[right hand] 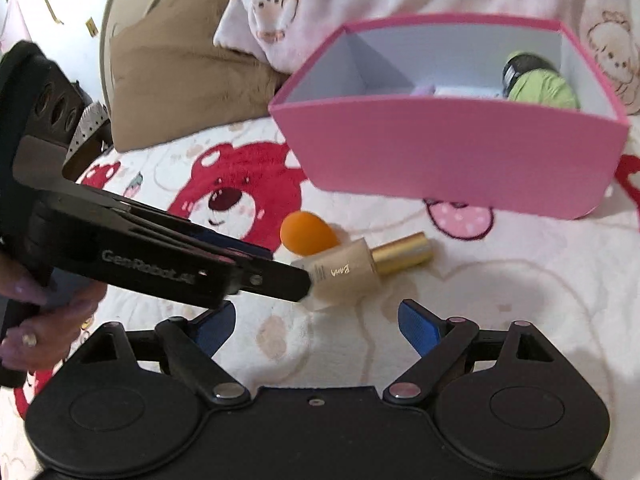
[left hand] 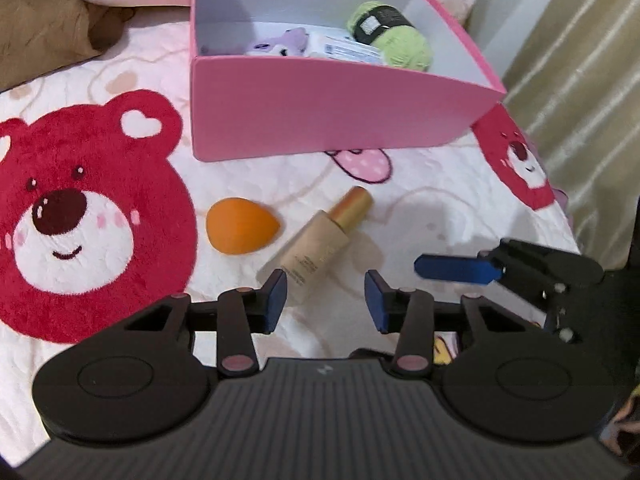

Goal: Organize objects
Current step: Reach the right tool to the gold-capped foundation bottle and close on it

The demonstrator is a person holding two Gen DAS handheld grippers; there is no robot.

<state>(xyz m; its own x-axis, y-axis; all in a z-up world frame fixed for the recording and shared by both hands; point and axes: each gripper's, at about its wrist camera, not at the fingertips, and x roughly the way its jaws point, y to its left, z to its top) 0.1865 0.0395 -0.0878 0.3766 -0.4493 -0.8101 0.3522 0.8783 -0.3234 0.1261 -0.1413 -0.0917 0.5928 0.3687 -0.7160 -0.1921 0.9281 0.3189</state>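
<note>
Left hand-held gripper (left hand: 326, 294): spread wide, empty, over the bottle's base.
Right hand-held gripper (right hand: 316, 322): likewise released.
Foundation bottle (left hand: 316, 246): lay before the pink box (left hand: 332, 112), beside the orange sponge (left hand: 240, 226).

blanket (left hand: 240, 184) fleecy cloth | box (left hand: 328, 108) matt card | bottle cap (left hand: 354, 202) shiny gold metal
</note>
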